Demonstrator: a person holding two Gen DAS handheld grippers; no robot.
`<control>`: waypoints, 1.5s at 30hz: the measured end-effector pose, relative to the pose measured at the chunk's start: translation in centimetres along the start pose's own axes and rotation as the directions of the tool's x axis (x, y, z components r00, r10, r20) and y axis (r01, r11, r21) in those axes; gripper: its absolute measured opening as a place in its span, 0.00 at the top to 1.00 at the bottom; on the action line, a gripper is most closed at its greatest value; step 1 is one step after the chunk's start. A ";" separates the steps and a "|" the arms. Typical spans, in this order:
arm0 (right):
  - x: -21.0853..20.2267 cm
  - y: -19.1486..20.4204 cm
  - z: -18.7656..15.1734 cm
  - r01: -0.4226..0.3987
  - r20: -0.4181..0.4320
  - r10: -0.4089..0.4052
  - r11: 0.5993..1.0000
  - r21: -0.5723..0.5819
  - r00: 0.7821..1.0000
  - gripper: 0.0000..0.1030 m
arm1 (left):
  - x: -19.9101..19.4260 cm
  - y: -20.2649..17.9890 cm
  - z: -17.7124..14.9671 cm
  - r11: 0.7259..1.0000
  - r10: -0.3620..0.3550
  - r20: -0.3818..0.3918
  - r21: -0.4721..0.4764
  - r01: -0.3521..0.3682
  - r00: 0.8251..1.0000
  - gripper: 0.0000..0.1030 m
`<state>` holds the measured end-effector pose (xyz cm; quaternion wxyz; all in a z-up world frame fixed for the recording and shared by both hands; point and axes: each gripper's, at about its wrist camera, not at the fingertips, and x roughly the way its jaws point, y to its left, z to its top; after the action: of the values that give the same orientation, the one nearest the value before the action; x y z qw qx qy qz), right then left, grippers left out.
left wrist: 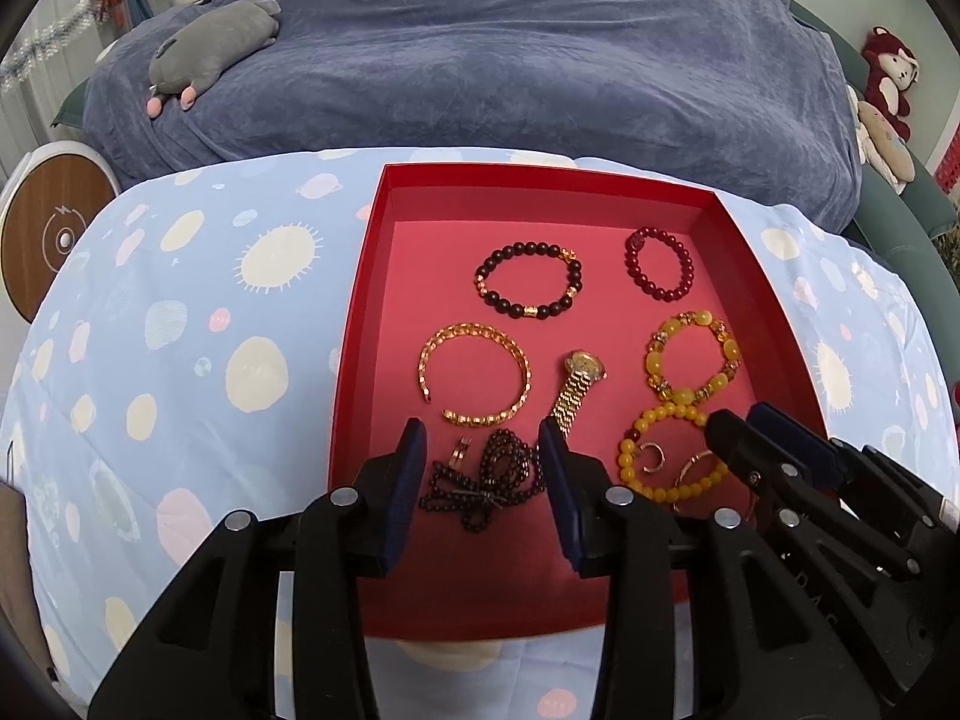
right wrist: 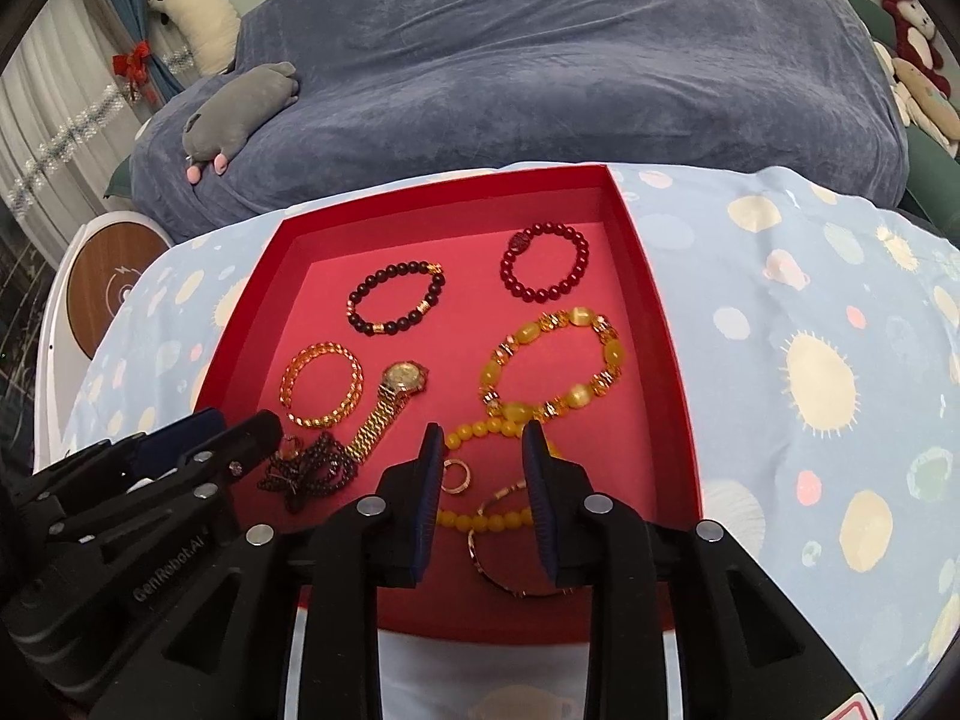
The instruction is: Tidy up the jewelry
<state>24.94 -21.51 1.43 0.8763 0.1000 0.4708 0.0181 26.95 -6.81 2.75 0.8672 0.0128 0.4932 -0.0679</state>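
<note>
Jewelry fills a shallow red tray (left wrist: pixel 372 276) on a spotted blue bedcover (left wrist: pixel 180 330). Left tongs (left wrist: pixel 483 441) stand partly apart over a heap of dark beads (left wrist: pixel 480 480), gripping nothing. Right tongs (right wrist: pixel 483 444) hover narrowly parted above a yellow bead bracelet (right wrist: pixel 480 519) and a small ring (right wrist: pixel 457 476), also holding nothing. Farther in lie a gold watch (right wrist: pixel 399 387), gold chain bracelet (left wrist: pixel 474 375), black bead bracelet (left wrist: pixel 529 281) and red bead bracelet (right wrist: pixel 545 263).

Black claws (left wrist: pixel 483 441) (right wrist: pixel 483 441), blue pads, silver rivets, "GenRobot.AI" lettering.
</note>
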 end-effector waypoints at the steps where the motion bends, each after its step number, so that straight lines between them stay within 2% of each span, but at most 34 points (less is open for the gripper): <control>1: -0.1 -0.1 -0.3 0.005 -0.003 -0.005 1.000 0.004 1.000 0.74 | -0.2 0.1 -0.3 1.000 0.000 0.001 0.002 0.000 1.000 0.64; 7: -0.7 -1.0 -2.5 0.021 -0.030 -0.020 0.999 0.040 0.999 0.74 | -0.8 0.5 -2.0 1.000 0.000 -0.015 0.006 0.000 1.000 0.64; 15: -1.7 0.3 -4.3 0.025 -0.028 -0.024 0.999 0.038 0.999 0.74 | -1.4 1.1 -3.8 1.000 0.006 -0.029 0.008 -0.005 1.000 0.64; 32: -2.9 -0.3 -4.3 0.052 -0.019 -0.051 0.996 0.070 0.999 0.74 | -2.3 0.9 -4.6 0.999 0.019 -0.028 0.026 -0.019 0.999 0.64; 37: -4.5 0.0 -4.0 0.046 0.003 -0.046 0.996 0.072 0.999 0.73 | -3.2 1.4 -4.5 1.000 0.010 -0.024 -0.018 -0.011 1.000 0.62; 45: -7.9 2.0 -5.5 0.059 0.023 -0.060 0.998 0.027 0.998 0.70 | -6.1 1.2 -5.3 1.000 0.001 0.007 -0.013 -0.001 1.000 0.62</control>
<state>16.16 -19.70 5.35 0.8805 0.0977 0.4635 -0.0153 19.51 -4.50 5.18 0.8689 0.0071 0.4907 -0.0644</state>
